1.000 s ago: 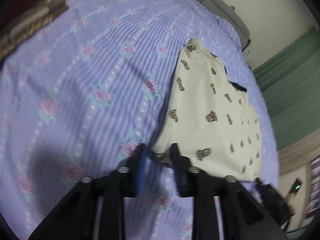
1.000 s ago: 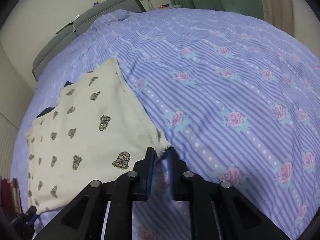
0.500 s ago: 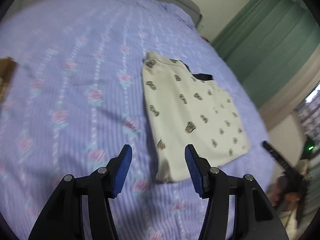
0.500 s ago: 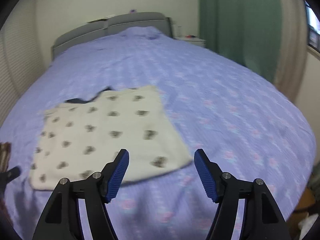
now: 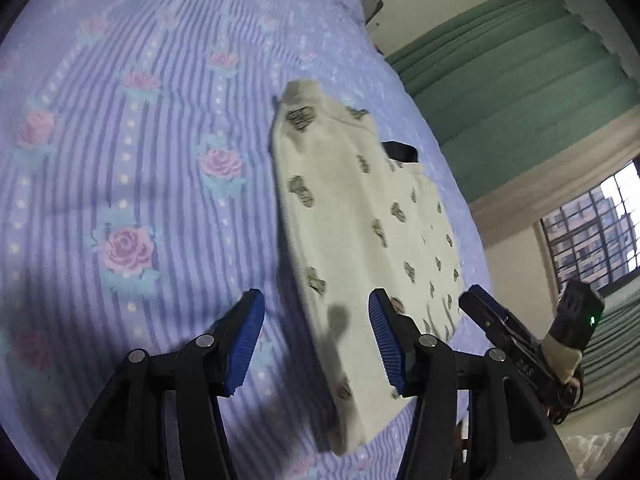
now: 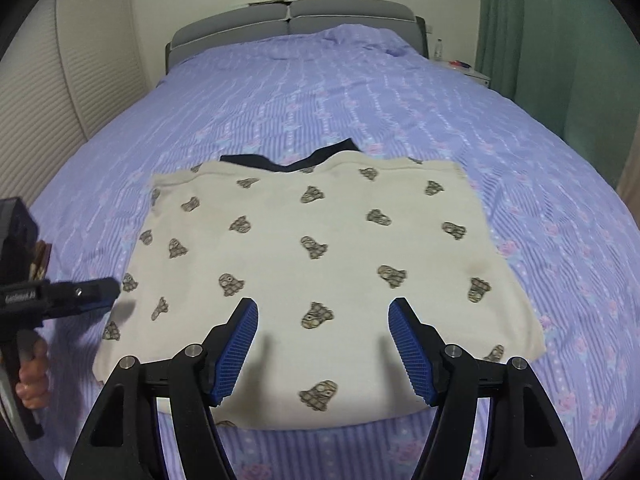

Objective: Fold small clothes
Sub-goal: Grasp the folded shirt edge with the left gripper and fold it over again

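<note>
The right gripper (image 6: 322,344) is nearest in its own view: its blue pads (image 6: 236,346) stand wide apart above the near edge of the cream garment (image 6: 320,248), with nothing clamped between them, after the jaws have just been opening. The left gripper (image 5: 316,340) is also released; its jaws have closed a little, but no cloth is pinched between them, and they hover over the near corner of the garment (image 5: 360,240). In the right wrist view this left gripper (image 6: 86,294) appears at the left side of the garment, held by a hand (image 6: 32,376).

The garment lies flat on the purple bed sheet (image 6: 400,112), folded into a rough rectangle, with small brown printed figures. A dark piece of fabric (image 6: 280,162) shows at its far edge; probably it is part of the same garment, but this is not clear. Beyond the garment is the grey headboard (image 6: 288,16), and to its right the green curtain (image 6: 540,32).
</note>
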`<state>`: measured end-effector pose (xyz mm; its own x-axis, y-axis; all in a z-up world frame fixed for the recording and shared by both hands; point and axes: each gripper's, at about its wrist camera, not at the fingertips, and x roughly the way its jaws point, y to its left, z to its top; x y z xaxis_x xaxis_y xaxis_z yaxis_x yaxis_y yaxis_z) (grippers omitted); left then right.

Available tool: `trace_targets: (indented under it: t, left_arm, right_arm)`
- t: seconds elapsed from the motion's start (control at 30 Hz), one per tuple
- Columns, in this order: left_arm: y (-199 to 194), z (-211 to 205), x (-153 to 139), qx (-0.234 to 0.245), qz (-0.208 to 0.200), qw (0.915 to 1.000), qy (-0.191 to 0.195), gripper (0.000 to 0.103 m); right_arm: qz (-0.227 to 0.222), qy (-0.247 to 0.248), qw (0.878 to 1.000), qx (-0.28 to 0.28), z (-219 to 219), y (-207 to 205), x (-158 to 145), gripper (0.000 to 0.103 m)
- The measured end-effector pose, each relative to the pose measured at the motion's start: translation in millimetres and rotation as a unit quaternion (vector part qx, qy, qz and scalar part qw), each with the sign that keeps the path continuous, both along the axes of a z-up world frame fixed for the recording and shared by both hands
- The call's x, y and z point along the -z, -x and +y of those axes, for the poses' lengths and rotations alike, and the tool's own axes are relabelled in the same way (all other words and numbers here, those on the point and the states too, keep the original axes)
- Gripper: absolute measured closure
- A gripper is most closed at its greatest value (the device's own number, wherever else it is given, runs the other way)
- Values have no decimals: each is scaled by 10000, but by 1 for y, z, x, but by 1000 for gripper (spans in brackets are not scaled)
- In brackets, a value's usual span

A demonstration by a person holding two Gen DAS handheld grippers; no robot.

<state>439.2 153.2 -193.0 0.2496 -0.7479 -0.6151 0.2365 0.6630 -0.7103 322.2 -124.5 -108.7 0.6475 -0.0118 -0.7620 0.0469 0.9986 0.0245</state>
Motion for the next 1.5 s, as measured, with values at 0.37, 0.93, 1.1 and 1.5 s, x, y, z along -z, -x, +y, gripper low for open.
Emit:
trace_targets:
  t: [0.37, 0.93, 1.1, 1.5]
  left_arm:
    - [-15, -16, 7, 244, -103, 9992, 296, 53]
    - [-22, -55, -5, -256, 466, 9986, -58, 94]
    - [-15, -91, -58, -364, 109, 9928, -1132, 94]
    - [-29, -222, -134, 75, 160, 9711, -2380, 94]
  right_arm:
    - [138, -160, 9998, 51, 1, -12, 13, 35]
    - [-91, -471, 9983, 329, -20, 7, -7, 35]
    - [-199, -643, 9967, 462, -40, 22, -16, 35]
    - [-420, -1094, 9898, 809, -128, 42, -35, 35]
